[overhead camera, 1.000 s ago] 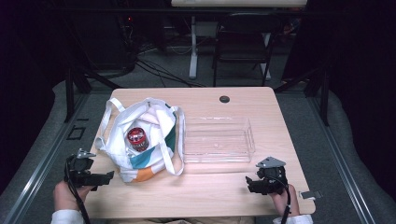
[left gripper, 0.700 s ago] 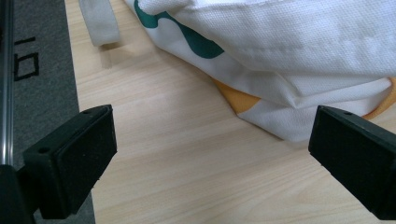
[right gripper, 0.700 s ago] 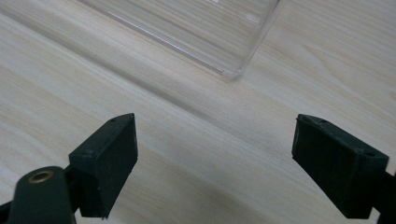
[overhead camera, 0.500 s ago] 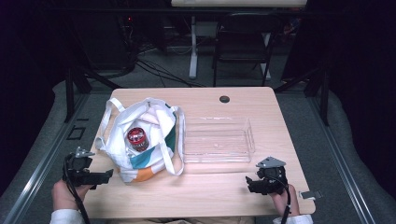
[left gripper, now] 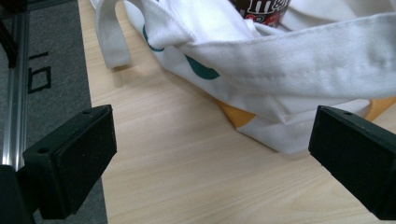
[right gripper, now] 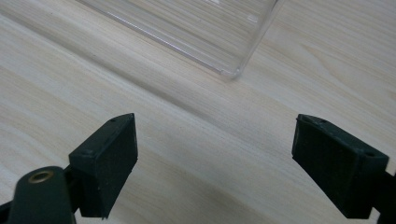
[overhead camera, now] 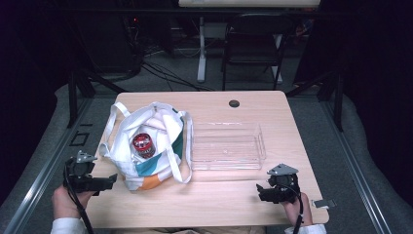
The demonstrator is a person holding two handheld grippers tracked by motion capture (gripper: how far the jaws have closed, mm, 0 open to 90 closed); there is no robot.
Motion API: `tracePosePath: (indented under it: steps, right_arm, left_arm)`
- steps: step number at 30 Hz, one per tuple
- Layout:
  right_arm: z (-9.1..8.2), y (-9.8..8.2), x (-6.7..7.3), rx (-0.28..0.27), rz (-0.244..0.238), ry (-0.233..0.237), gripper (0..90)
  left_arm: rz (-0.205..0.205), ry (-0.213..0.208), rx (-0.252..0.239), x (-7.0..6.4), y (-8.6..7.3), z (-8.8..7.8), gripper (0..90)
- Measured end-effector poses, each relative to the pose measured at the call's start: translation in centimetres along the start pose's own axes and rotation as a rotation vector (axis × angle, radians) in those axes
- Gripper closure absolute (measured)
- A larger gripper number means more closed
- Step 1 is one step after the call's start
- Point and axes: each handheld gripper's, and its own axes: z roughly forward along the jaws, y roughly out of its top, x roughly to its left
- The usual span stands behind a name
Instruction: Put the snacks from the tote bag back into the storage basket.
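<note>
Nothing has shifted much since a second ago — both grippers sit where they were at the near edge. At far left, the left gripper (overhead camera: 113, 179) hovers with jaws spread wide and empty, just beside the white tote bag (overhead camera: 146, 146), whose mouth shows a red-lidded jar (overhead camera: 142, 143). Next comes the clear plastic tray (overhead camera: 227, 146), standing beside the bag on the wooden table (overhead camera: 214, 204). Right gripper (overhead camera: 259, 191) — jaws apart, holding nothing — faces the tray's near corner.
</note>
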Motion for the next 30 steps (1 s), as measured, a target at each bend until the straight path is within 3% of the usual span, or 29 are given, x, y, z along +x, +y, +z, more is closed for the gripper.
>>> tracePosePath:
  steps: [17, 23, 30]
  right_arm:
    - [0.1, 0.0, -0.1, -0.002, 0.006, 0.000, 13.8]
    - [0.1, 0.0, 0.0, 0.011, -0.003, 0.003, 13.8]
    - [0.0, 0.0, 0.0, 0.001, 0.009, 0.006, 13.8]
  left_arm:
    - [-0.017, -0.014, -0.008, -0.2, 1.5, -0.4, 0.6]
    - [-0.030, -0.025, -0.031, -0.2, 3.2, -0.7, 0.2]
    - [-0.009, -0.046, -0.067, -0.9, 5.4, -0.8, 0.2]
